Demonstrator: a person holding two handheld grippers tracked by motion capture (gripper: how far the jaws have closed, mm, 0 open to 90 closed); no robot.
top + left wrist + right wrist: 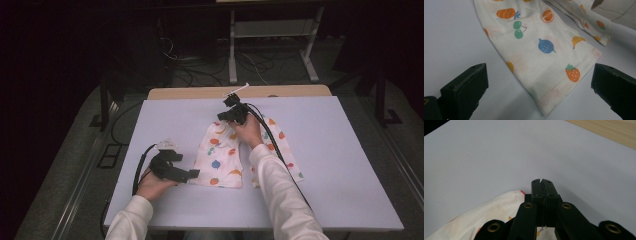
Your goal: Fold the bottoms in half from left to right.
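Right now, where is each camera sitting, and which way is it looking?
High view: above the person's side, looking forward and down on the table; both forearms, left gripper, right gripper.
Left gripper view: rides the left gripper, looking along its wide-apart jaws at the fruit-print cloth.
Right gripper view: rides the right gripper, jaws together, cloth beside them.
All share the cloth.

A fruit-print cloth [225,155] lies mid-table [340,165]. The right gripper [231,116] sits at the cloth's far edge; the left gripper [192,174] rests at its near left corner.
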